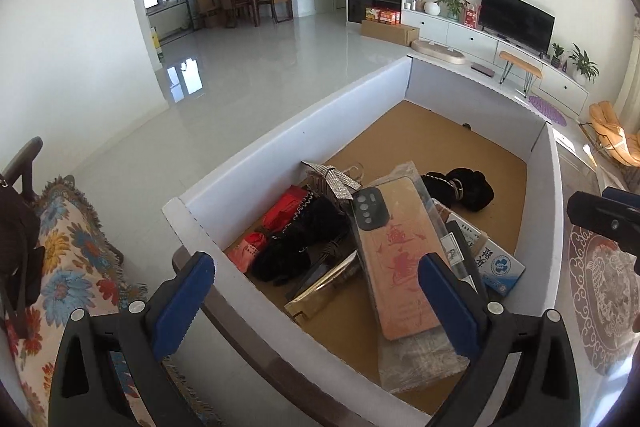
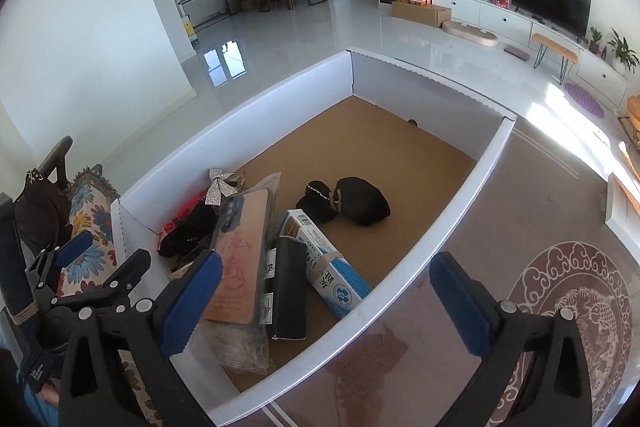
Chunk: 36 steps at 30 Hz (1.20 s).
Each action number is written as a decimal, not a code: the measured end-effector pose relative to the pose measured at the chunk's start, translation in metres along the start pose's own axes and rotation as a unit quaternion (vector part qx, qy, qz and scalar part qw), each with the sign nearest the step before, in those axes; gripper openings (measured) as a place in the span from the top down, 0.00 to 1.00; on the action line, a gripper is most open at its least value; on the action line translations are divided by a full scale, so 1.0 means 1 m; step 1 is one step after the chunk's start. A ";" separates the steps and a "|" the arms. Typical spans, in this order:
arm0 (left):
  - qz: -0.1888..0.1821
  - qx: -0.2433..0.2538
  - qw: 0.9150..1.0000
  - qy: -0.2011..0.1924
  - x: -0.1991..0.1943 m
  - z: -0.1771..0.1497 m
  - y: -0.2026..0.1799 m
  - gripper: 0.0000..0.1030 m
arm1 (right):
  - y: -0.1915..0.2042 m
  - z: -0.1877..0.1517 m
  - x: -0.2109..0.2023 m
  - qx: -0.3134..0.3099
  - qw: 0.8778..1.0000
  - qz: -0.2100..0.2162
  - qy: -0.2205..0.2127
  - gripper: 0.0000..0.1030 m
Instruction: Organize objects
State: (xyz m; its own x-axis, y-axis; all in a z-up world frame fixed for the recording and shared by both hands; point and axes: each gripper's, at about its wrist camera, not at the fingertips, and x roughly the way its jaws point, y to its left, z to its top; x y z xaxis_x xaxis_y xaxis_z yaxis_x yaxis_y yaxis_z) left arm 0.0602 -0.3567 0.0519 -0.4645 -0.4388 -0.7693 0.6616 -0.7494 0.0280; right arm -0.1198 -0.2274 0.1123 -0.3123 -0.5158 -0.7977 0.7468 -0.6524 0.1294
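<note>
A white box (image 1: pixel 280 131) with a brown floor holds the objects. A wrapped tan phone case (image 1: pixel 396 259) lies on the pile, with a blue-and-white carton (image 1: pixel 496 263), a red pouch (image 1: pixel 284 207), a silver bow (image 1: pixel 332 179), black velvet pieces (image 1: pixel 304 239) and a black fuzzy hair piece (image 1: pixel 464 187) around it. My left gripper (image 1: pixel 316 299) hangs open over the box's near corner, holding nothing. In the right wrist view my right gripper (image 2: pixel 328 303) stands open and empty above the near wall of the box (image 2: pixel 240 123), close to the carton (image 2: pixel 332 267), the phone case (image 2: pixel 240 267) and a black slab (image 2: pixel 286 291).
The box rests on a brown table mat with a round white pattern (image 2: pixel 568 311). A floral cushion (image 1: pixel 68 267) and a dark bag (image 2: pixel 40 207) sit to the left. The far half of the box floor (image 2: pixel 380 139) is bare. Beyond is a tiled living room with a television (image 2: pixel 552 3).
</note>
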 end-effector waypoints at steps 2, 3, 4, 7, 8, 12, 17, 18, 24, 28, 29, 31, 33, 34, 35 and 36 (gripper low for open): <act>-0.026 0.026 0.999 0.027 0.004 -0.001 -0.006 0.00 | 0.000 0.000 0.003 -0.004 1.000 -0.019 0.020 0.00; -0.026 0.031 0.999 0.034 0.006 -0.003 -0.008 0.00 | 0.001 0.000 0.003 -0.004 0.999 -0.024 0.023 0.00; -0.021 0.032 0.999 0.036 0.007 -0.004 -0.009 0.00 | 0.001 0.000 0.003 -0.003 0.999 -0.024 0.027 0.00; -0.023 0.031 0.999 0.038 0.006 -0.008 -0.011 0.00 | 0.004 -0.002 0.005 -0.009 0.999 -0.028 0.035 0.00; -0.025 0.029 0.999 0.037 0.005 -0.008 -0.011 0.00 | 0.006 -0.003 0.007 -0.013 0.999 -0.031 0.036 0.00; -0.015 0.022 0.999 0.031 0.004 -0.009 -0.009 0.00 | 0.007 -0.006 0.014 -0.012 0.999 -0.034 0.040 0.00; -0.006 0.017 0.999 0.030 0.005 -0.006 -0.007 0.00 | 0.008 -0.006 0.019 -0.014 0.998 -0.033 0.046 0.00; -0.003 0.016 0.999 0.030 0.006 -0.005 -0.007 0.00 | 0.010 -0.005 0.020 -0.016 0.998 -0.034 0.047 0.00; 0.013 -0.004 0.999 0.039 0.008 -0.003 -0.008 0.00 | 0.013 -0.002 0.019 -0.021 0.998 -0.041 0.045 0.00; 0.009 -0.029 0.998 0.050 0.009 -0.005 -0.009 0.00 | 0.009 0.000 0.021 -0.015 0.997 -0.052 0.048 0.00; 0.006 -0.033 0.998 0.053 0.010 -0.006 -0.010 0.00 | 0.008 0.000 0.021 -0.013 0.997 -0.053 0.049 0.00; 0.006 -0.037 0.998 0.055 0.010 -0.007 -0.012 0.00 | 0.007 0.001 0.021 -0.010 0.997 -0.055 0.048 0.00; 0.011 -0.036 0.998 0.053 0.008 -0.008 -0.014 0.00 | 0.007 0.002 0.021 -0.005 0.997 -0.055 0.049 0.00; 0.012 -0.036 0.998 0.052 0.007 -0.008 -0.014 0.00 | 0.007 0.003 0.021 -0.002 0.997 -0.054 0.050 0.00; 0.011 -0.035 0.998 0.052 0.007 -0.008 -0.015 0.00 | 0.008 0.003 0.022 -0.001 0.997 -0.053 0.051 0.00; 0.009 -0.034 0.998 0.054 0.007 -0.008 -0.015 0.00 | 0.009 0.004 0.022 -0.002 0.997 -0.053 0.052 0.00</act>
State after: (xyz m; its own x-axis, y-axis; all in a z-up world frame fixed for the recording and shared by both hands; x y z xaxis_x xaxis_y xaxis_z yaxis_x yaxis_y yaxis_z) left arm 0.0520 -0.3447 0.0415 -0.3894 -0.3928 -0.8331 0.7092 -0.7050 0.0009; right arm -0.1226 -0.2465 0.0976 -0.3276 -0.3826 -0.8639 0.7143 -0.6988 0.0386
